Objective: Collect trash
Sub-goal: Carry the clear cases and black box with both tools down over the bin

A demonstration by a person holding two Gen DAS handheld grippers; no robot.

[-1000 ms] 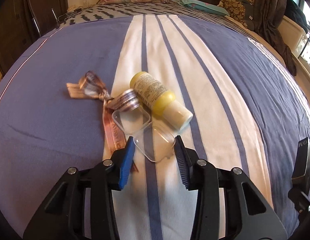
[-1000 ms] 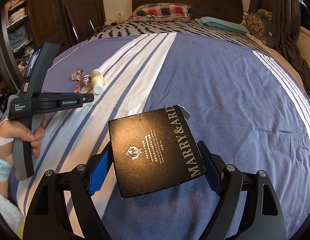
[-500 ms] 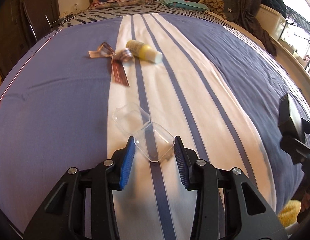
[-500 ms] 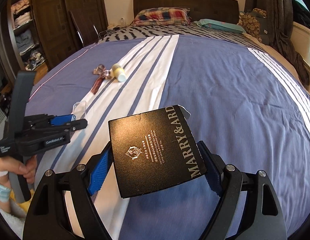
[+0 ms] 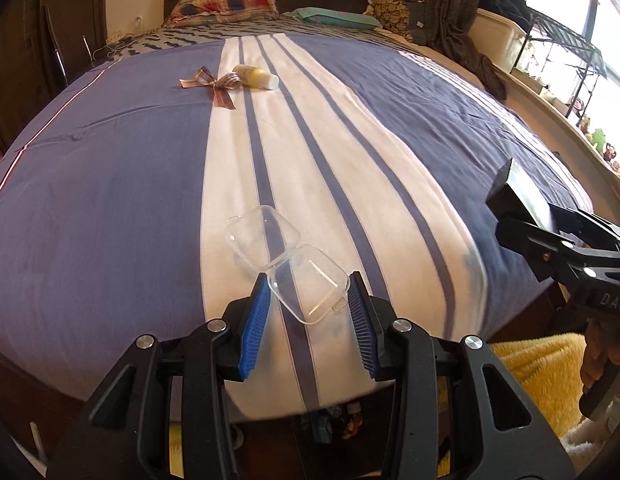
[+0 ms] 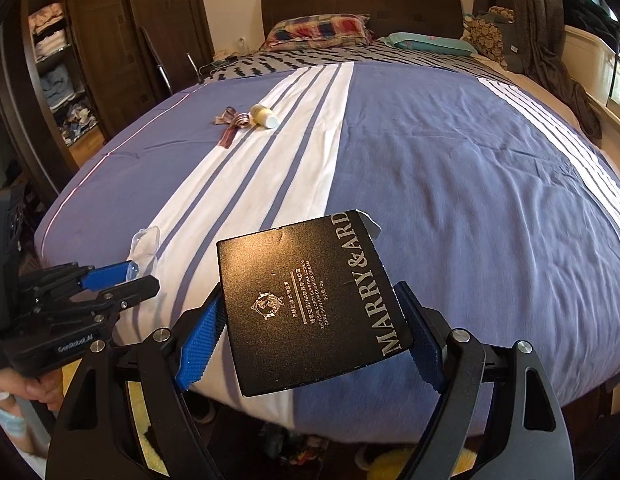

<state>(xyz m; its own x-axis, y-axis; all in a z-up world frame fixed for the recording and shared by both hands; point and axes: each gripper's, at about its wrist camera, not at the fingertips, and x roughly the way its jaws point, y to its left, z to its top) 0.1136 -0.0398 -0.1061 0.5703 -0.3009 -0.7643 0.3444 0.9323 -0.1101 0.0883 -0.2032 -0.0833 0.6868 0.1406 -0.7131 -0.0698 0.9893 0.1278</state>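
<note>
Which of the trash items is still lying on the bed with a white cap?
The yellow bottle, lying on its side beside the ribbon bow; the others are capless.

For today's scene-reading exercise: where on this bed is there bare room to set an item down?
Free: the blue expanse right of the white striped band, up to the pillows; also the band's middle stretch. Crowded: the ribbon beside the yellow bottle.

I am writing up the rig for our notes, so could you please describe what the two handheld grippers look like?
Both are black plastic frames with triangular cut-outs and silver bolt heads. The left gripper and right gripper each carry ribbed blue pads on their fingers. Seen from the right wrist view, the left one bears white "GenRobot.AI" lettering on its body and has a pistol-style handle. No cables show.
</note>
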